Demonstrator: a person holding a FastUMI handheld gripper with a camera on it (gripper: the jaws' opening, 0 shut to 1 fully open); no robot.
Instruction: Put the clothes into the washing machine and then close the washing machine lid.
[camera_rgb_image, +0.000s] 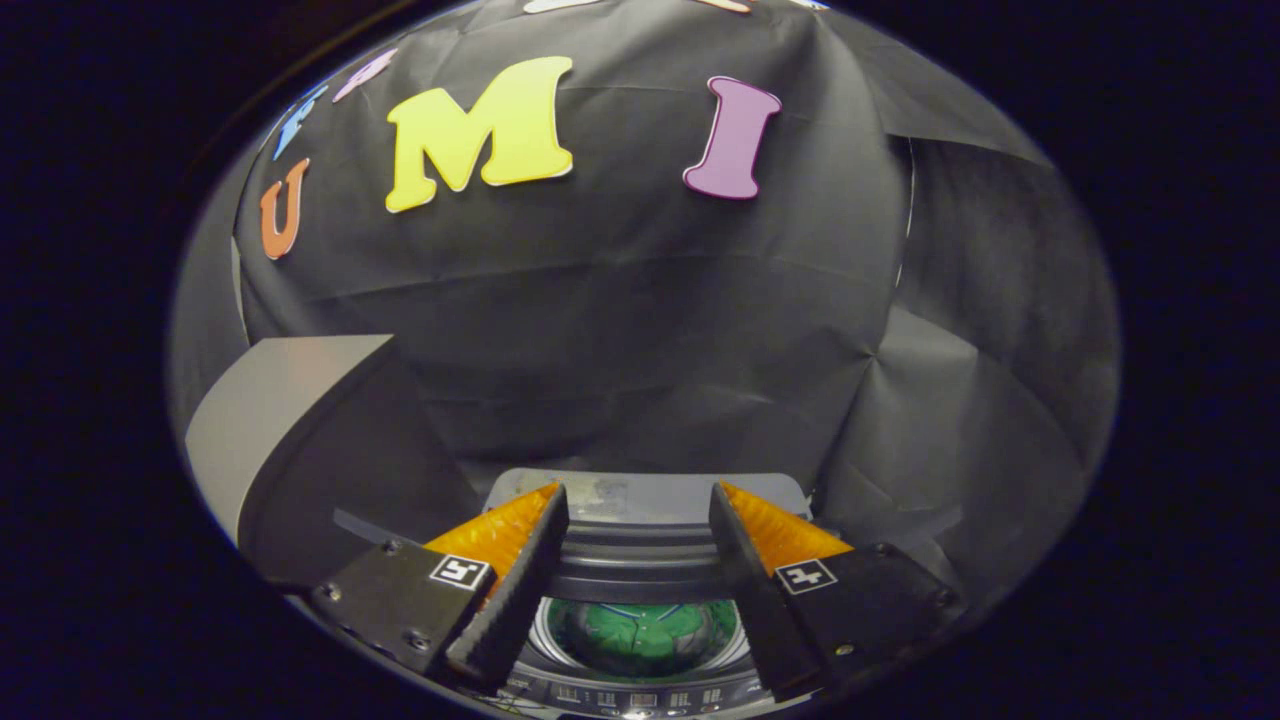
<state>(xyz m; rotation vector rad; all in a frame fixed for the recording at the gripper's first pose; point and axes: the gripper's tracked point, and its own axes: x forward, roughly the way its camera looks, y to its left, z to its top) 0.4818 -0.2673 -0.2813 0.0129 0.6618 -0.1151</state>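
I look down on a top-loading washing machine (650, 498) from above. Its round drum is open, and a green garment (640, 635) lies inside it, showing between my fingers. Behind the opening stands a dark grey banded panel (640, 565), which looks like the raised, folded lid. My gripper (637, 492) hangs above the machine, open, with a wide gap and nothing between its fingers. The control strip (630, 697) with small buttons runs along the machine's near edge.
Left of the machine stands a light grey slab (290, 400) with a dark side face, close to my left finger. Black cloth walls close in the space behind and to the right of the machine.
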